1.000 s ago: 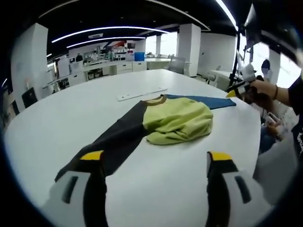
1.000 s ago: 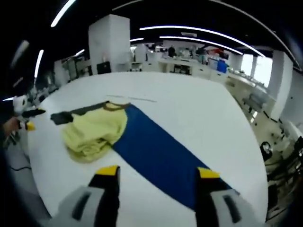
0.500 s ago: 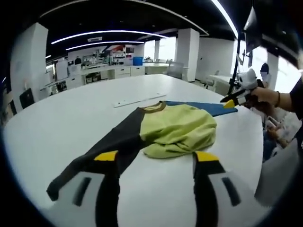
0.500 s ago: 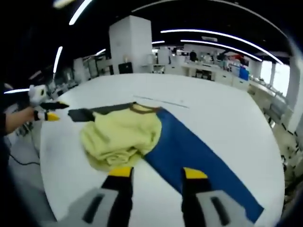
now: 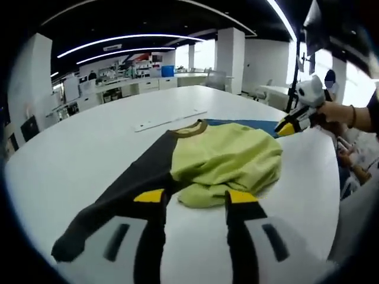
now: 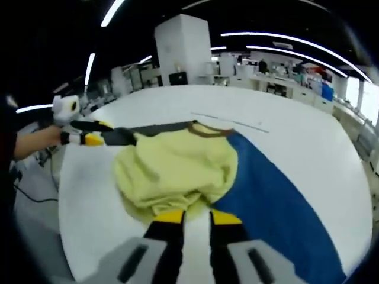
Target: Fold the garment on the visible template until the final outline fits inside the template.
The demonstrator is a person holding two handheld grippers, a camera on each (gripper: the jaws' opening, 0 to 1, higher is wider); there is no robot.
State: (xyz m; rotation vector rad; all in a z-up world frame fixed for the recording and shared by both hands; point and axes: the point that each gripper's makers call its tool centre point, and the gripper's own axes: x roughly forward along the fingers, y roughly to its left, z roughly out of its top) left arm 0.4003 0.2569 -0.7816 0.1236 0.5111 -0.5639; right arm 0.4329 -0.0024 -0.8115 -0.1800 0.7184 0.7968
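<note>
A garment lies bunched on the white round table. Its yellow-green body is crumpled, with a brown collar at the far side. A black sleeve stretches toward my left gripper, whose jaws stand partly open just short of the body's near hem. In the right gripper view the same body lies ahead, with the blue sleeve running to the right. My right gripper hovers at the cloth's near edge, its jaws narrow but apart. The left gripper shows over the black sleeve.
A thin white strip lies on the table beyond the collar. A person's hand holds the right gripper by the blue sleeve. The table edge runs close on the left. Desks and pillars stand far behind.
Both grippers have come closer to the bunched yellow-green body. The jaws of each have narrowed, the right pair more than the left. The garment itself lies as before.
</note>
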